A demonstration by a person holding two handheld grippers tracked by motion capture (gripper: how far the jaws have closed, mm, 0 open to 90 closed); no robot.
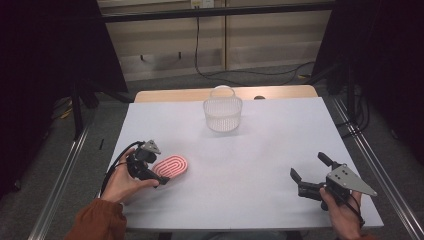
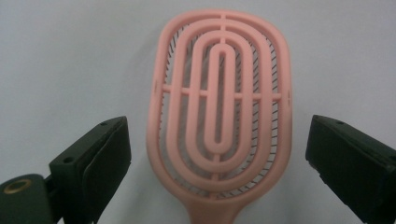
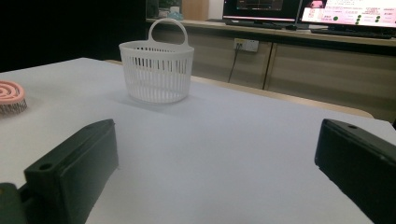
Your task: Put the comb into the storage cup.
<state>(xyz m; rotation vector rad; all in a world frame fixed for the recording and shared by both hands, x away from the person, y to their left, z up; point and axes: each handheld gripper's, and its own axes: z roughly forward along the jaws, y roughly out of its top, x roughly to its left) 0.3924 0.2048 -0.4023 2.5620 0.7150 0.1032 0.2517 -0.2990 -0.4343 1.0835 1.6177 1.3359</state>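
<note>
A pink oval hairbrush [image 1: 171, 167] lies bristles down on the white table [image 1: 265, 145] at the front left. In the left gripper view the brush head [image 2: 219, 107] sits between the two black jaws with its handle pointing back at the gripper. There is a gap on each side, so my left gripper [image 1: 154, 171] [image 2: 218, 123] is open around the brush head. At the front right, my right gripper [image 1: 308, 165] [image 3: 217, 125] rests low over the table, open with nothing between its jaws. Its view catches the brush [image 3: 10, 95] at the far left edge.
A white slotted basket [image 1: 223, 114] [image 3: 156, 70] with a loop handle stands upright at the table's far middle. Bare tabletop lies between the basket and both grippers. Dark stands and metal rails flank the table; a cable runs along the floor behind it.
</note>
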